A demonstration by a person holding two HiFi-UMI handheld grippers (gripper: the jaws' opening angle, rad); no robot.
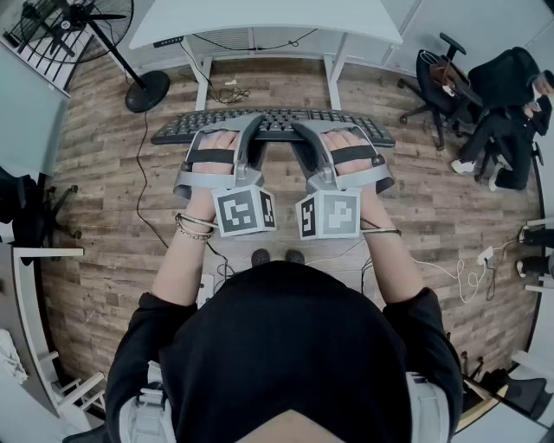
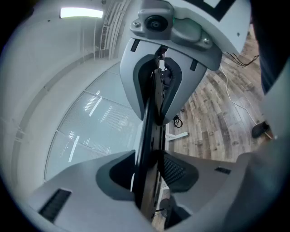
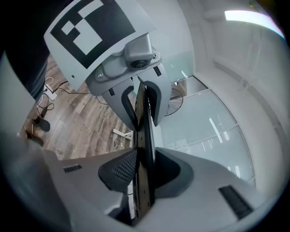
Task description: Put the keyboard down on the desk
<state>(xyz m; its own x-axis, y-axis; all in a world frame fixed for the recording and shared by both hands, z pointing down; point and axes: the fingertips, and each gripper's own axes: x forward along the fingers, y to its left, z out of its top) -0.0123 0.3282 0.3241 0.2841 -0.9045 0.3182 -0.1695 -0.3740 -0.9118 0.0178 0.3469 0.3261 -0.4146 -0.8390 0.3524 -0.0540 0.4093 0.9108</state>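
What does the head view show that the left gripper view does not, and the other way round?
Only the head view: the key rows of the keyboard, the holder's hands in the straps, and an office chair at the right. Only the left gripper view: a ceiling light, a glass wall, and the keyboard edge-on between the pads. Both: the keyboard held off the wooden floor by the left gripper and the right gripper.

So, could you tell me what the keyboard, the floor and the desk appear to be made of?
The keyboard: likely black matte plastic, rows of moulded keys. The floor: wood-look planks, grain and seams visible; laminate or timber. The desk: smooth white top, probably laminate.
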